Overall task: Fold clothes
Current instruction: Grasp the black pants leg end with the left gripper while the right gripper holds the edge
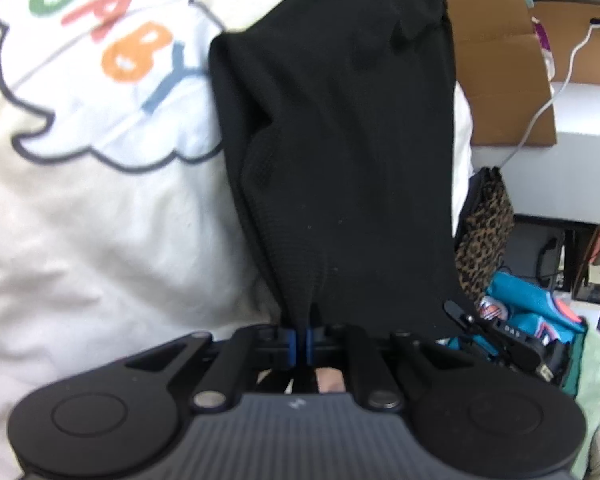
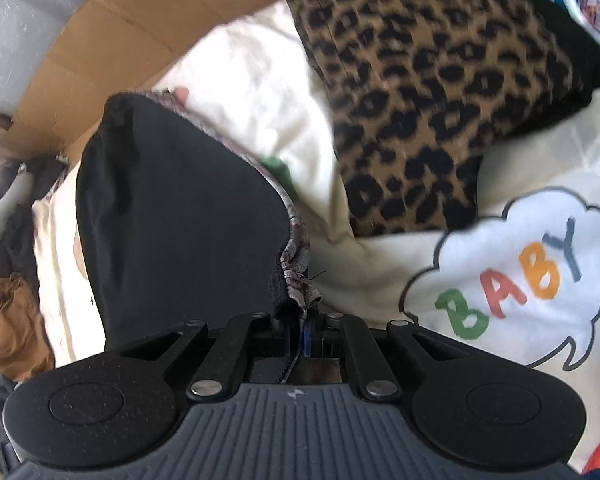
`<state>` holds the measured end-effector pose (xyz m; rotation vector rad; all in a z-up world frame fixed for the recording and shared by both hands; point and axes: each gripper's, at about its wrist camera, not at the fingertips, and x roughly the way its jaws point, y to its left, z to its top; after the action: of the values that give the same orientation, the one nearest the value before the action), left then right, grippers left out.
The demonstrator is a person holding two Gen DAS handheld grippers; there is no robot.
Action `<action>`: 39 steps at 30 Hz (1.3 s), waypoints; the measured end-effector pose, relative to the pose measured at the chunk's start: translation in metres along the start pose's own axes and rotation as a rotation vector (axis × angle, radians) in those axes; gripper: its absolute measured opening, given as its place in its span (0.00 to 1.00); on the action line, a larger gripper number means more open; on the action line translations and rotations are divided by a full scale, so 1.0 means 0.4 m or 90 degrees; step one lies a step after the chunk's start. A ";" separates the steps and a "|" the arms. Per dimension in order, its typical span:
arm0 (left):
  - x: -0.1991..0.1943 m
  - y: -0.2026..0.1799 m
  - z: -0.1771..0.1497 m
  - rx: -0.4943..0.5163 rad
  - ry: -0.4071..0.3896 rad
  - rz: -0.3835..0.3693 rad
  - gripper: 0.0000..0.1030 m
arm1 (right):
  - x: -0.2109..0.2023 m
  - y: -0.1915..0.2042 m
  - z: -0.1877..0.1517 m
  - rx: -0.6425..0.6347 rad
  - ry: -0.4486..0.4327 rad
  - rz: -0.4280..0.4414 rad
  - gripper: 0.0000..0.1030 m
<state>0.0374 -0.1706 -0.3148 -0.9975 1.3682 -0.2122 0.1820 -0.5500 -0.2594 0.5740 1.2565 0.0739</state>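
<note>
My left gripper [image 1: 300, 346] has its blue-padded fingers pressed together on an edge of the black garment [image 1: 340, 152], which stretches away from the fingertips over the cream "BABY" print fabric [image 1: 100, 208]. My right gripper [image 2: 304, 330] is likewise pinched on the same black garment [image 2: 180, 232], here at its grey patterned hem [image 2: 300, 276], so the cloth is held between both tools.

A brown cardboard box [image 1: 500, 80] stands behind the cloth; its flaps are open, but I cannot tell what is inside. The right wrist view shows the same cardboard box [image 2: 112, 48] from another side, again with its inside hidden.

Only the left wrist view shows the white cable [image 1: 556, 92] running across the box, the teal clothes [image 1: 520, 300] heaped low on the right, and my right gripper's tip [image 1: 496, 334] beside them. Only the right wrist view shows the leopard-print garment [image 2: 420, 92] spread broadly over the cream fabric, a rust-brown cloth [image 2: 8, 320] at the left edge, and a grey item [image 2: 4, 204] above it.
</note>
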 end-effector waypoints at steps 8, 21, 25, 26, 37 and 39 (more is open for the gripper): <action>-0.092 -0.050 0.016 0.016 0.018 0.023 0.04 | -0.103 -0.020 -0.104 0.220 -0.078 0.051 0.03; -0.369 -0.115 0.111 0.076 0.021 0.098 0.04 | -0.282 0.111 -0.348 0.323 -0.123 0.114 0.03; -0.486 -0.089 0.116 0.074 0.016 0.100 0.04 | -0.330 0.155 -0.389 0.324 -0.127 0.117 0.03; -0.500 -0.086 0.116 0.069 0.016 0.099 0.04 | -0.342 0.166 -0.399 0.324 -0.128 0.118 0.03; -0.653 -0.062 0.030 0.025 0.017 0.088 0.04 | -0.480 0.210 -0.536 0.328 -0.123 0.092 0.03; -0.681 -0.055 0.014 0.017 0.020 0.091 0.04 | -0.502 0.215 -0.567 0.330 -0.121 0.086 0.03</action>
<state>-0.0177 -0.0025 -0.1061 -0.8731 1.4557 -0.1389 -0.0682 -0.4649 -0.0882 1.0877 1.0491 -0.1970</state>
